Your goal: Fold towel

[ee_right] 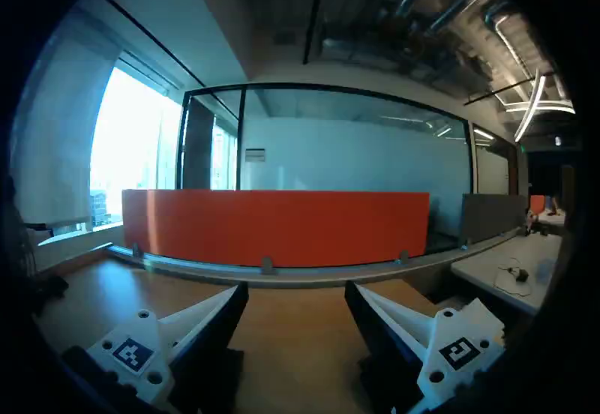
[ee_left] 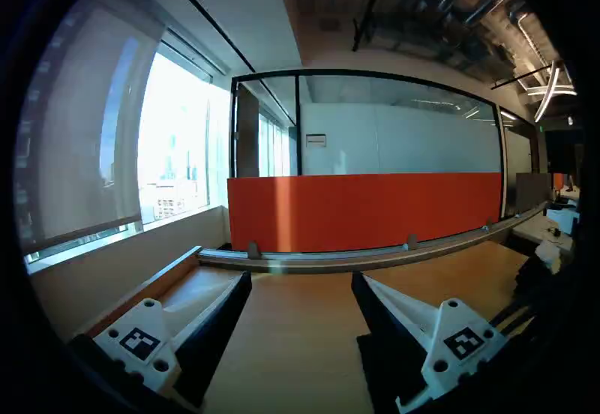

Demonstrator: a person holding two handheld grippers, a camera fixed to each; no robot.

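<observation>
Jaws spread wide, left hand-held gripper (ee_left: 300, 279) and right hand-held gripper (ee_right: 296, 288) both point level across the wooden desk (ee_left: 300, 354).

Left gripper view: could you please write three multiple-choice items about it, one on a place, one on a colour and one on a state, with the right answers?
1. Where is the bright window relative to the partition panel?
A) left of it
B) right of it
C) below it

2. What colour is the partition panel?
A) green
B) orange
C) grey

3. In what state is the left gripper?
A) shut on a towel
B) shut on a cup
C) open

Answers: 1 A, the window lies on the left side, beside the panel. 2 B, its face is plain orange. 3 C, the bare wooden desk shows through its wide gap.
</observation>
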